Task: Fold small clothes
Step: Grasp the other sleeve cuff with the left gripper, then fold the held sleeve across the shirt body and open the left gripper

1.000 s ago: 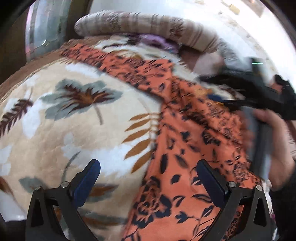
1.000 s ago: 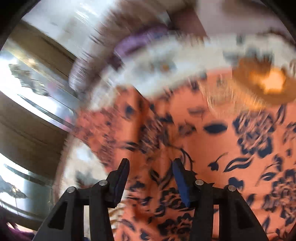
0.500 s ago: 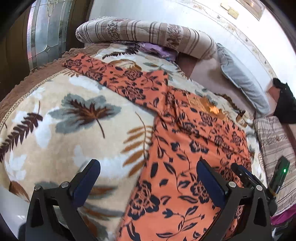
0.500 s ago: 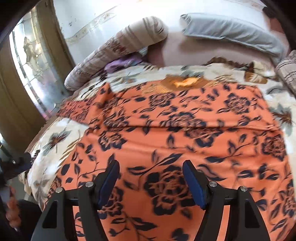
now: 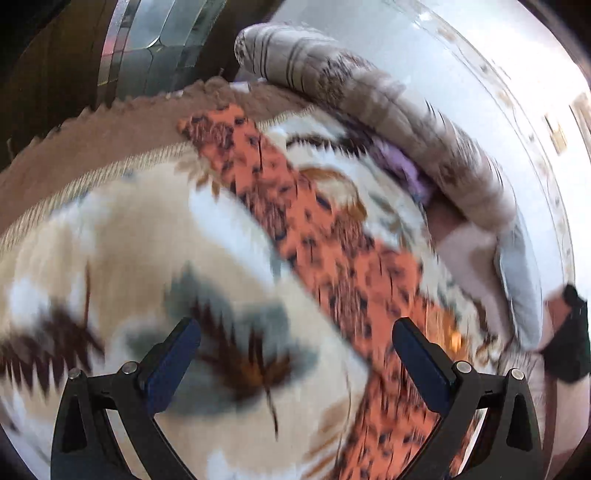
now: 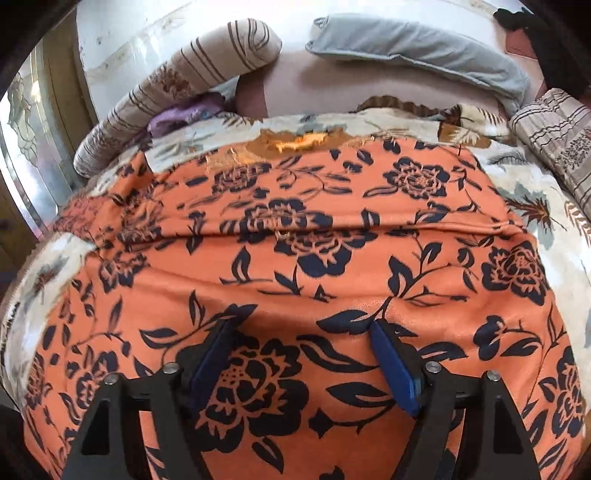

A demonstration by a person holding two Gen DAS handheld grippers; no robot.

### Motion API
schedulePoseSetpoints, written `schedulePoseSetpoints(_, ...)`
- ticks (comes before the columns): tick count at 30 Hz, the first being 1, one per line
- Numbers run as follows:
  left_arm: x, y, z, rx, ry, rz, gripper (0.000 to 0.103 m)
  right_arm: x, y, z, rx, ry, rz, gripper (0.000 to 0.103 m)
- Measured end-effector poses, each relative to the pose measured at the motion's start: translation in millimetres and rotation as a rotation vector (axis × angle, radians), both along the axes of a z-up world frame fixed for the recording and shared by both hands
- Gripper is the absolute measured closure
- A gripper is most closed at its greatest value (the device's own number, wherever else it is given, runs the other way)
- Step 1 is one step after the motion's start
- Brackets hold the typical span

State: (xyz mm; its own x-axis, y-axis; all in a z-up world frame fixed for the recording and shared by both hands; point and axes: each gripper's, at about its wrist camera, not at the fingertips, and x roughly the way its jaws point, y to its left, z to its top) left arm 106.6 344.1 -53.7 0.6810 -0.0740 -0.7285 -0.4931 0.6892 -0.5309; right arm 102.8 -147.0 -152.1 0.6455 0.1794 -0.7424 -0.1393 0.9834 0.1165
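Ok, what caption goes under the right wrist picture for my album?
Open right gripper poised over an orange flowered garment spread flat on a leaf-print blanket.

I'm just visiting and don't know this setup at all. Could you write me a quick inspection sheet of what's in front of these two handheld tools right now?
Surface: a bed covered by a cream blanket with a leaf print.
Job's things: one orange floral garment spread flat on the blanket, with a crease running across it.
Clutter: a striped bolster, a grey pillow, a purple cloth tucked by the bolster, and a second striped cushion.
Grippers: left tool open, above the blanket beside the garment, view blurred; right tool open, over the garment.
Cables: nothing seen.
Surroundings: a white wall behind the bed and a patterned glass panel at the side.
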Motion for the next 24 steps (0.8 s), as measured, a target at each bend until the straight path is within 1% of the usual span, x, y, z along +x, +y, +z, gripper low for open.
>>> schedulePoseSetpoints(1,10,12,1,-0.009,-0.01,0.013,0.0,0,2,-1,-0.006,0.001,0.007,0.019)
schedulePoseSetpoints(3,30,40,0,-0.045,-0.027,0.052,0.0,3,6,-6,-0.017,-0.001,0.01,0.018)
schedulePoseSetpoints(5,48,67,-7,-0.107,-0.041,0.09,0.0,3,6,-9,-0.016,-0.003,0.011,0.017)
schedulePoseSetpoints(6,56,79,-13,-0.137,-0.042,0.107,0.0,2,6,-9,-0.012,-0.004,0.011,0.017)
schedulePoseSetpoints(9,76,108,-30,-0.195,-0.047,0.165,0.0,2,5,-9,-0.007,-0.009,0.01,0.017)
schedulePoseSetpoints(11,86,122,-42,-0.233,-0.05,0.183,0.0,2,5,-9,-0.007,-0.011,0.01,0.017)
schedulePoseSetpoints(13,92,132,-51,-0.254,-0.053,0.203,0.0,2,4,-9,-0.005,-0.013,0.011,0.017)
schedulePoseSetpoints(18,101,148,-67,-0.293,-0.091,0.204,0.0,2,4,-9,-0.002,-0.017,0.011,0.016)
schedulePoseSetpoints(19,102,150,-70,-0.301,-0.11,0.203,0.003,2,4,-9,-0.001,-0.017,0.011,0.016)
schedulePoseSetpoints(20,102,151,-72,-0.306,-0.127,0.203,0.007,2,4,-10,0.0,-0.017,0.011,0.016)
schedulePoseSetpoints(22,104,152,-77,-0.312,-0.13,0.194,0.014,2,4,-10,0.001,-0.018,0.01,0.016)
schedulePoseSetpoints(24,107,152,-79,-0.296,-0.132,0.196,0.018,3,4,-10,0.0,-0.018,0.01,0.016)
